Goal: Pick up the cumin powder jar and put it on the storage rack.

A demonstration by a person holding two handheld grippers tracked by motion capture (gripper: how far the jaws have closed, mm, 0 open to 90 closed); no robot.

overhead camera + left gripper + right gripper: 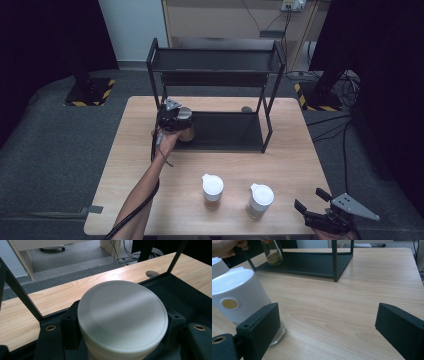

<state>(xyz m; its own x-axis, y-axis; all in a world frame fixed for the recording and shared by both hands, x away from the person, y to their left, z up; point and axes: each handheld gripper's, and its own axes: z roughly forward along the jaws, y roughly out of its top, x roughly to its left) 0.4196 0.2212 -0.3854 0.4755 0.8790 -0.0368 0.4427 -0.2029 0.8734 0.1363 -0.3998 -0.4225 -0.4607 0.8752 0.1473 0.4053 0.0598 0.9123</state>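
A glass jar (188,133) with a pale round lid (122,315) and brownish contents is at the left front corner of the black rack's lower shelf (230,132). My left gripper (182,120) is shut on the jar just below the lid, one jaw on each side. In the right gripper view the same jar (273,253) stands upright, low over the shelf or on it; I cannot tell which. My right gripper (310,198) is at the table's front right corner. It is open, with bare tabletop between its jaws (327,325).
Two white-lidded jars stand near the front edge, one in the middle (212,190) and one (260,200) just left of my right gripper. The rack's upper shelf (215,60) overhangs the lower one on thin black posts. A round hole (246,109) sits in the tabletop behind the rack.
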